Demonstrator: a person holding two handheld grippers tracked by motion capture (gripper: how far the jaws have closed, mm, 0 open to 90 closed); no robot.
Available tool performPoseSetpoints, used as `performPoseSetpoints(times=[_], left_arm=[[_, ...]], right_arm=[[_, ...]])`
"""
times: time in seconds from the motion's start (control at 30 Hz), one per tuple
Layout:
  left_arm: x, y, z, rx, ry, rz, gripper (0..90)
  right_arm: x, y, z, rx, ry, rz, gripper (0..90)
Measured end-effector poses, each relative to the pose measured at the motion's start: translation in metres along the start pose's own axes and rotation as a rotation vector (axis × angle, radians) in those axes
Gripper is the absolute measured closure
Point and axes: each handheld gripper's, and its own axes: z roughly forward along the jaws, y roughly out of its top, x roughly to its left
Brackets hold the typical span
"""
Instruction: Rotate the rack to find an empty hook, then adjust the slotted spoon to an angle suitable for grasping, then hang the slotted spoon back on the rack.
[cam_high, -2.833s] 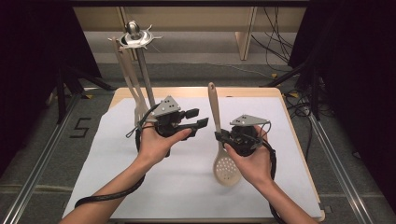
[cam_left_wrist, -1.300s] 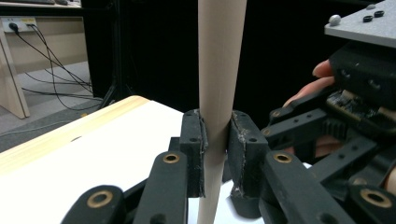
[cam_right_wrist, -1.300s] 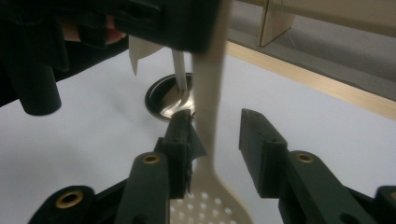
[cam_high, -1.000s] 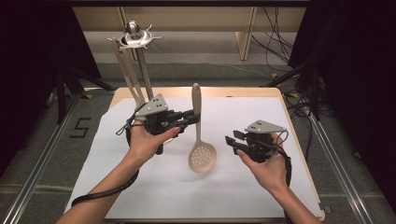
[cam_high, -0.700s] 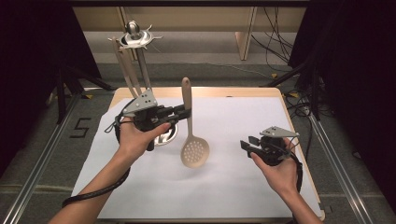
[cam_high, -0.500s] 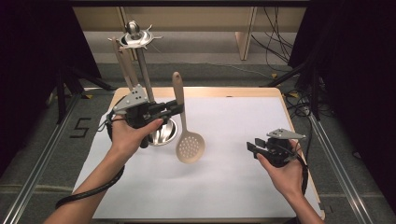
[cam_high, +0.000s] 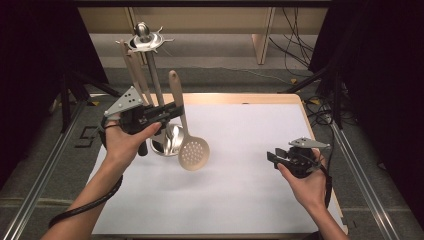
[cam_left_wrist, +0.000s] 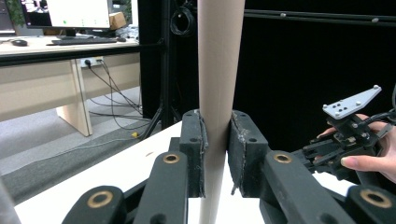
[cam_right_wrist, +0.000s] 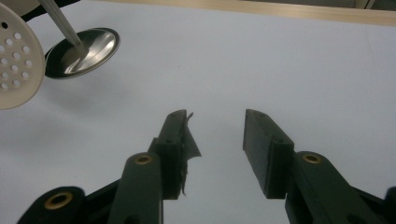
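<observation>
Two grippers work over a white sheet (cam_high: 250, 200) laid on a wooden table (cam_high: 240, 98). At centre left of the high view, the left gripper (cam_high: 172, 111) is raised above the sheet, its jaws pressed tight on the wooden handle of a slotted spoon (cam_high: 193, 152); in the left gripper view that handle (cam_left_wrist: 217, 70) stands upright between the two black pads. The spoon's pale perforated bowl hangs down, lower than the gripper and just right of the shiny round base (cam_high: 167, 145) of a metal utensil stand (cam_high: 145, 40), whose post rises to the upper left of the frame with other wooden handles (cam_high: 131, 67) leaning beside it. At lower right of the high view, the right gripper (cam_high: 271, 157) is held low over the sheet, well apart from the spoon; the right gripper view shows its jaws spread with bare sheet between them.
</observation>
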Motion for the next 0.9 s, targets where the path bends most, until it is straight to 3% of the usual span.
performPoseSetpoints(times=[0.07, 0.2, 0.23, 0.33, 0.37, 0.47, 0.53, 0.6, 0.63, 0.7, 0.73, 0.77, 0.8, 0.9], left_arm=[[0.002, 0.001, -0.003, 0.0, 0.006, 0.003, 76.4], [0.005, 0.003, -0.008, -0.01, 0.017, -0.003, 76.4], [0.005, 0.003, -0.009, -0.01, 0.019, -0.002, 76.4], [0.007, 0.005, -0.01, -0.012, 0.023, 0.002, 76.4], [0.008, 0.005, -0.01, -0.01, 0.025, 0.0, 76.4], [0.011, 0.006, -0.009, -0.006, 0.025, -0.005, 76.4], [0.013, 0.007, -0.009, -0.004, 0.027, -0.006, 76.4], [0.014, 0.008, -0.009, -0.003, 0.027, -0.004, 76.4], [0.015, 0.009, -0.009, -0.001, 0.029, -0.006, 76.4], [0.017, 0.009, -0.008, 0.001, 0.027, -0.008, 76.4], [0.018, 0.01, -0.008, 0.004, 0.027, -0.006, 76.4], [0.019, 0.01, -0.008, 0.004, 0.026, -0.004, 76.5], [0.019, 0.01, -0.008, 0.006, 0.025, -0.003, 76.4], [0.021, 0.011, -0.008, 0.01, 0.024, -0.003, 76.4]], right_arm=[[0.001, -0.001, 0.002, -0.006, 0.022, 0.009, 60.9], [0.001, 0.0, 0.001, -0.007, 0.022, 0.009, 60.9], [0.004, -0.001, 0.0, 0.006, 0.012, 0.044, 60.9], [0.002, 0.0, -0.001, 0.011, 0.005, 0.027, 60.9], [-0.001, 0.0, 0.0, 0.001, 0.003, 0.0, 60.8], [-0.002, 0.0, 0.002, -0.013, 0.015, 0.006, 60.8], [0.002, 0.0, -0.001, 0.016, 0.0, 0.037, 60.9], [-0.001, -0.001, -0.001, 0.004, -0.002, -0.001, 61.0], [0.002, -0.002, -0.001, -0.007, 0.008, 0.045, 61.0], [0.001, -0.002, -0.002, 0.0, 0.001, 0.034, 61.1], [-0.002, -0.001, -0.001, -0.007, -0.009, -0.005, 61.1], [0.001, -0.001, -0.002, 0.008, -0.004, 0.029, 61.1], [-0.002, 0.0, -0.001, -0.004, 0.001, -0.003, 61.1], [-0.001, 0.0, 0.001, -0.004, 0.006, 0.001, 61.1]])
